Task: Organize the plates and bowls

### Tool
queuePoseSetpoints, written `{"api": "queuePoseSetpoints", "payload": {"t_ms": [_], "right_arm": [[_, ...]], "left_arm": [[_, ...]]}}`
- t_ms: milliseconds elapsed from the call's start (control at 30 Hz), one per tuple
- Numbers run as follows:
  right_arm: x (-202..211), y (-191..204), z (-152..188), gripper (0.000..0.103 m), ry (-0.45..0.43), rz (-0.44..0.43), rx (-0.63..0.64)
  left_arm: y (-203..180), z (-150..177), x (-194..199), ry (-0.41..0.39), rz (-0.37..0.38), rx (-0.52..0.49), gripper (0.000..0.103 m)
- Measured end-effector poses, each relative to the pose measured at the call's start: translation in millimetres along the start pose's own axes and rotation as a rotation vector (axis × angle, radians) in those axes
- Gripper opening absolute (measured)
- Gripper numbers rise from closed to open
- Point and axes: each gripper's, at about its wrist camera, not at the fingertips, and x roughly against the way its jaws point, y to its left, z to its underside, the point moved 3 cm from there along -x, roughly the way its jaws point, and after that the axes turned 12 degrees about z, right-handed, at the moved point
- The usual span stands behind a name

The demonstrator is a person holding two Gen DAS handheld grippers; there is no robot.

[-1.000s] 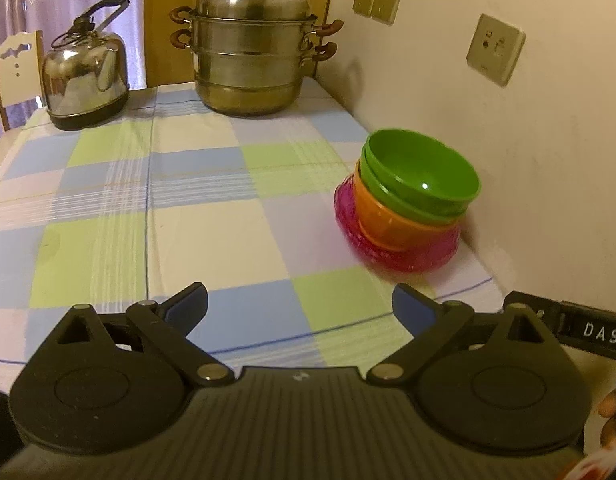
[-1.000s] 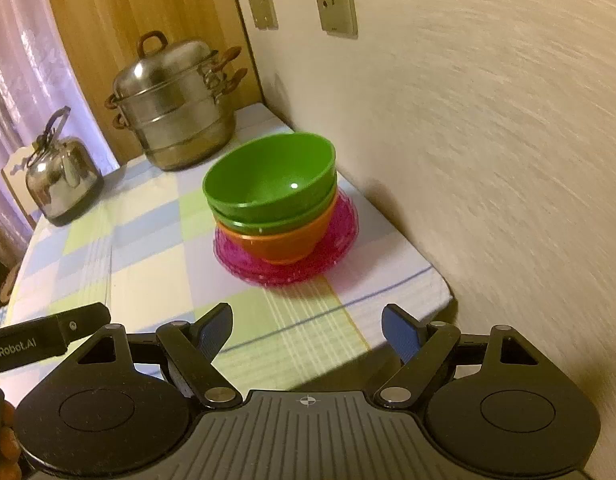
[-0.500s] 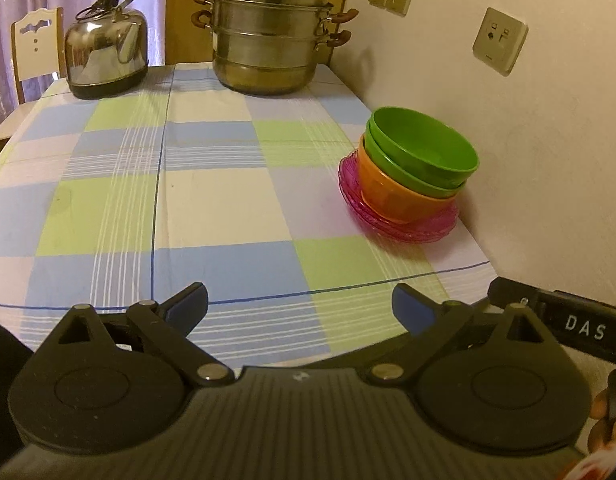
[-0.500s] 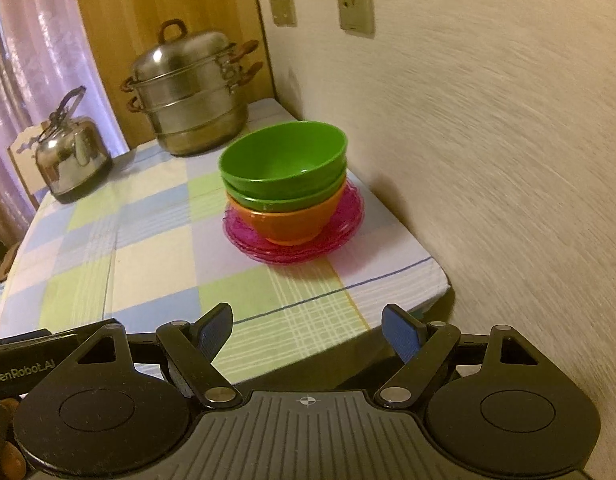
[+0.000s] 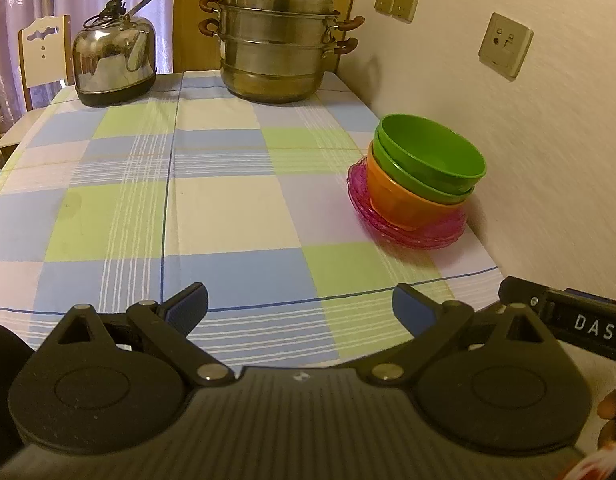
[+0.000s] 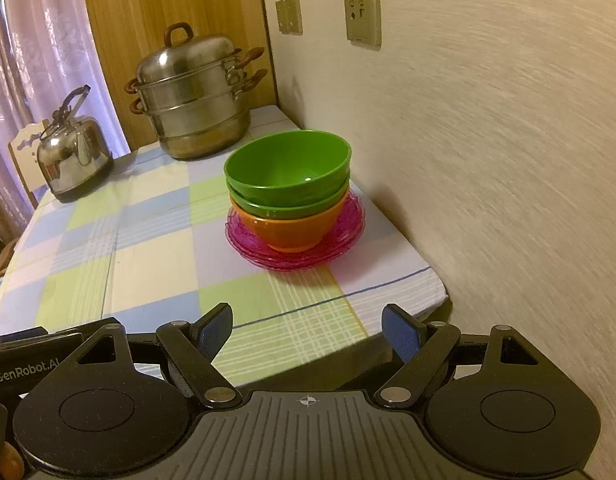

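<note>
Where the checked tablecloth (image 5: 212, 208) meets the wall on the right, the dishes sit in one pile: two green bowls (image 6: 287, 176) nested together, inside an orange bowl (image 6: 296, 229), which rests on a stack of pink plates (image 6: 248, 236). From the left wrist view the same pile reads green bowls (image 5: 430, 160), orange bowl (image 5: 404, 204), pink plates (image 5: 412, 236), close to the near right corner of the table and just beside the wall (image 6: 488, 140).

Well short of the pile, the right gripper (image 6: 307, 330) hangs over the near table edge with its blue-padded fingers spread wide apart and nothing between them. The left gripper (image 5: 300, 308) is likewise spread and empty, over the near part of the cloth and further left.

At the far end of the table stand a tiered steel steamer pot (image 5: 274, 40) with its lid on and, to its left, a steel kettle (image 5: 114, 56). Behind the kettle is a white chair back (image 5: 42, 48), and the wall carries sockets (image 5: 506, 46).
</note>
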Motion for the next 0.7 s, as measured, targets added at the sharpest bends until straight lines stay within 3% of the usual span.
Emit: {"api": "queuePoseSetpoints", "payload": {"t_ms": [700], "right_arm": [[-4.2,-0.9,0.6,0.081,0.003,-0.002,0.001]], "left_arm": [[-2.6,0.0,-2.7,0.004,0.0,-0.02,0.098]]}}
